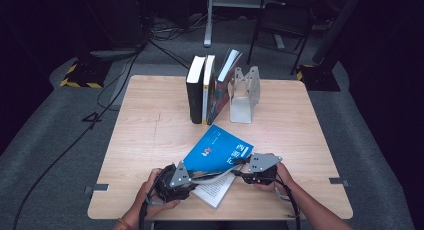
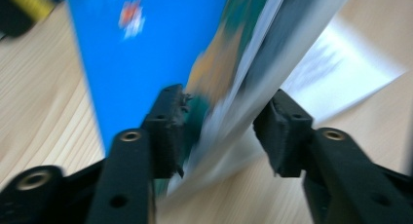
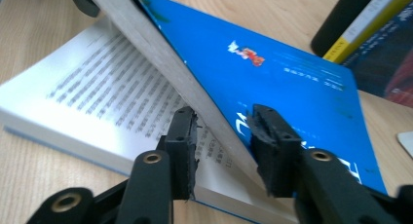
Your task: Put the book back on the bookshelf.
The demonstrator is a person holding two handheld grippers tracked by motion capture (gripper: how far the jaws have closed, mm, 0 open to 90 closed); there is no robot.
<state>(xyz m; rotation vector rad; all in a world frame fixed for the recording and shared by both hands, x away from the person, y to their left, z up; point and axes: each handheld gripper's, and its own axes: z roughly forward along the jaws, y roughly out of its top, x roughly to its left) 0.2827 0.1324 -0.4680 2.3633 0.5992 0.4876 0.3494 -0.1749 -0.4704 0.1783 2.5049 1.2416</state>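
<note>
A blue-covered paperback (image 1: 217, 150) lies open near the table's front edge, its cover and upper pages lifted off the printed lower pages (image 3: 97, 87). My left gripper (image 1: 196, 178) comes at it from the left. In the left gripper view its jaws (image 2: 224, 131) stand apart around the lifted block (image 2: 146, 44), one pad against the cover and the other clear of the page edges. My right gripper (image 1: 238, 166) comes from the right, and its jaws (image 3: 223, 131) are closed on the lifted block (image 3: 292, 78), one pad under the pages and one on the cover.
Three books (image 1: 207, 87) stand upright at the back middle of the wooden table (image 1: 145, 135), the rightmost leaning on a metal bookend (image 1: 243, 92). Bare wood lies left and right of the open book. Cables and a chair are on the dark floor beyond.
</note>
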